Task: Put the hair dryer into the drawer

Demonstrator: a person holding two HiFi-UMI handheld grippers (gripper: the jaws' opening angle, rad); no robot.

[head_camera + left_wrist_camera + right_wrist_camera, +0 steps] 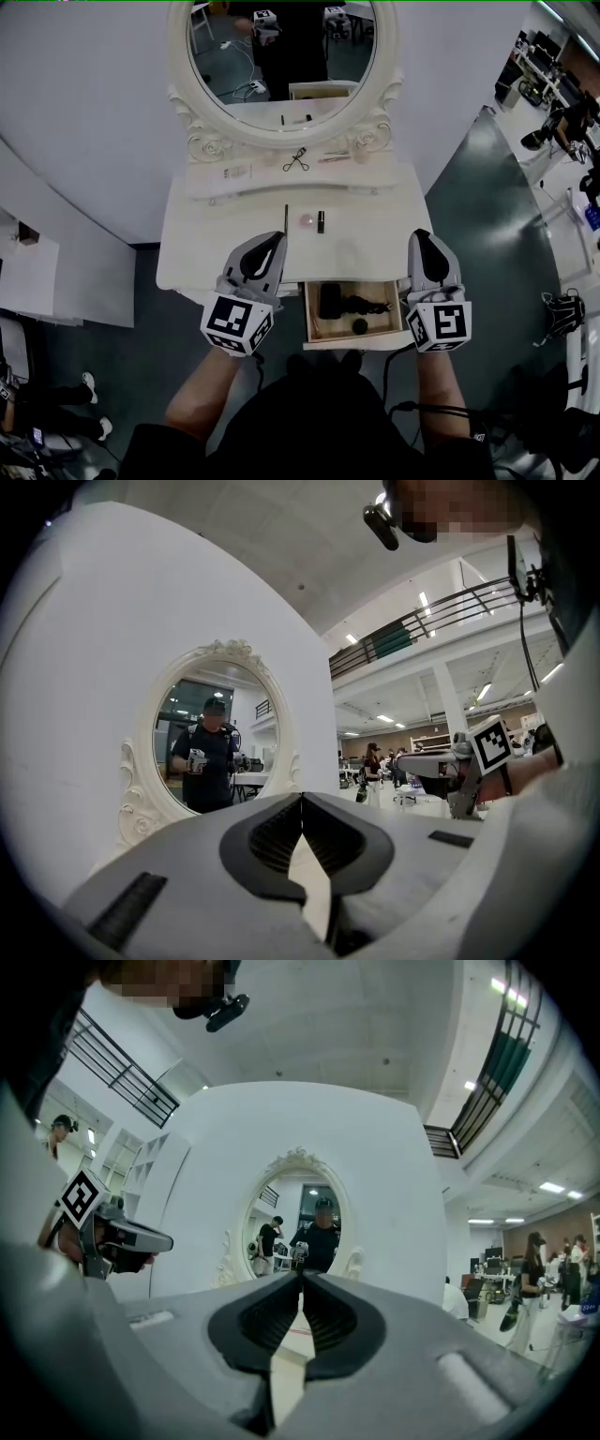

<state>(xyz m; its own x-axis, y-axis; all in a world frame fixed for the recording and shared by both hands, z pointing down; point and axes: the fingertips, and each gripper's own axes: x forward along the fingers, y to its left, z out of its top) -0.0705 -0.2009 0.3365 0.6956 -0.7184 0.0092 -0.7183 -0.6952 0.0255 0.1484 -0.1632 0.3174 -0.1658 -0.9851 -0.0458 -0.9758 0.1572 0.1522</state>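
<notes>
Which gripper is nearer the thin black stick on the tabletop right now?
Left. The left gripper has its tips just short of the stick, at its near end and slightly to its left. The right gripper is far off to the stick's right, beyond the open drawer.

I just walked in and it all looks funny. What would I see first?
The big oval mirror stands at the top, on a white table. Below it is the open drawer with the black hair dryer lying inside. The left gripper and right gripper, both shut and empty, are on either side of the drawer.
</notes>
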